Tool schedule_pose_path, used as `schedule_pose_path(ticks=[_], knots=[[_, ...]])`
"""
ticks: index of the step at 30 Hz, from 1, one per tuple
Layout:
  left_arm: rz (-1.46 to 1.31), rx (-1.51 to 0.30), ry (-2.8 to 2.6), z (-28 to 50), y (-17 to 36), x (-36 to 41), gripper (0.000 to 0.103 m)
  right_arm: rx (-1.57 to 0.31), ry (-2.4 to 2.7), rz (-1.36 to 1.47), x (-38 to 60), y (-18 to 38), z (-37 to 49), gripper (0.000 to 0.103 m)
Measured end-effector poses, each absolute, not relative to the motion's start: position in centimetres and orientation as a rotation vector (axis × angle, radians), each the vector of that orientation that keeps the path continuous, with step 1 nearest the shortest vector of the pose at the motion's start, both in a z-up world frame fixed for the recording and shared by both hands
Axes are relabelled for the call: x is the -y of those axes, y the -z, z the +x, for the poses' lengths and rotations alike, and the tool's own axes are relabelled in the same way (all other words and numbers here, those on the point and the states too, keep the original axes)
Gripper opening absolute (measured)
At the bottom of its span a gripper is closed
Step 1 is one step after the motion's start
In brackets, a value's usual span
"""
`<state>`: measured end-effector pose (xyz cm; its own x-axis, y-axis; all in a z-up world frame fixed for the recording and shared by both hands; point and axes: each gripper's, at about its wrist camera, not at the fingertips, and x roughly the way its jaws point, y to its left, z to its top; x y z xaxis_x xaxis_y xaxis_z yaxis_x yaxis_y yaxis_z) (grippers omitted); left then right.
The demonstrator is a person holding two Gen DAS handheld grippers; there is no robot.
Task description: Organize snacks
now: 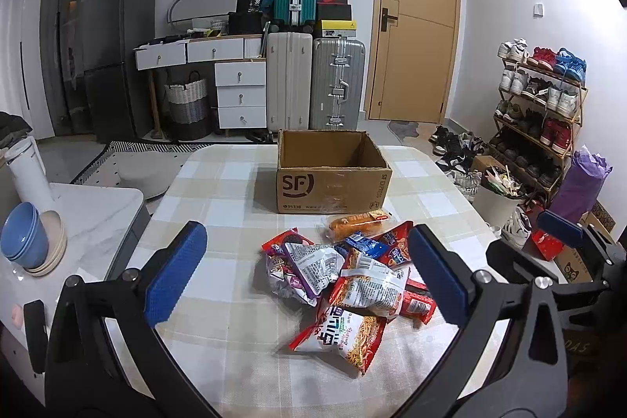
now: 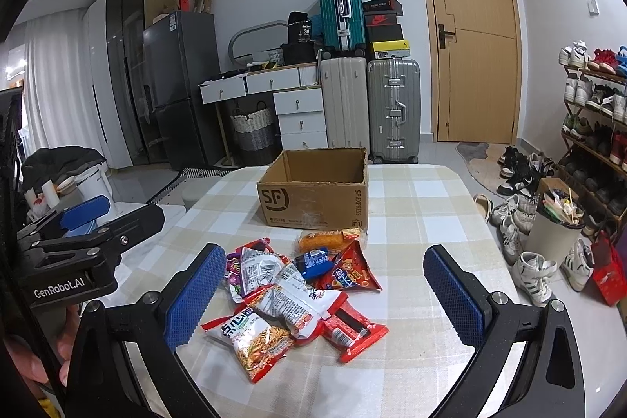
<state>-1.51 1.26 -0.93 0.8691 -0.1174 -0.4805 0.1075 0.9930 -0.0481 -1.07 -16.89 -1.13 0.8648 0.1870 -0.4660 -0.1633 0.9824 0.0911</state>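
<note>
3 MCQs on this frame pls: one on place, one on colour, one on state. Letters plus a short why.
1. Where does the snack pile lie relative to the cardboard box?
A. inside it
B. on the table in front of it, nearer the cameras
C. behind it

2. What colour is the suitcase stacked on top of the other two?
A. teal
B. red
C. yellow

3. How do the left tongs and right tongs stand?
A. both shut on a packet
B. left shut, right open
C. both open, holding nothing

Answers:
1 B: the packets lie on the checked tablecloth on the near side of the box, whose visible interior shows nothing.
2 A: the upper case is teal, above a white one and a grey one.
3 C: in each wrist view the blue pads stand wide apart with only the table and pile between them.
</note>
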Motion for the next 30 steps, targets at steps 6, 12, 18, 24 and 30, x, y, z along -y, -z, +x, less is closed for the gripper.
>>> schedule_pose_path(ticks=[6, 12, 18, 24, 30], knots=[[-0.024, -0.511, 0.113, -1.6, 0.9, -1.6, 0.102, -0.495, -0.184, 0.049, 16.9, 1.1, -1.1, 0.103], [-0.025, -0.516, 0.118, -1.7, 0.7, -1.9, 0.102, -0.494, -0.187, 0.048, 16.9, 1.1, -1.1, 0.103], [-0.027, -0.522, 0.117, -1.7, 0.8, -2.0, 0.102, -0.494, -0.186, 0.049, 16.8, 1.2, -1.1, 0.103], [-0.025, -0.543, 0.120, -1.4, 1.2, -2.0, 0.102, -0.495, -0.185, 0.056, 16.7, 1.4, -1.1, 0.103], [-0.047, -0.642, 0.209, 0.7, 4.1, -1.7, 0.102, -0.522, -0.163, 0.072, 17.7, 2.6, -0.4, 0.103]])
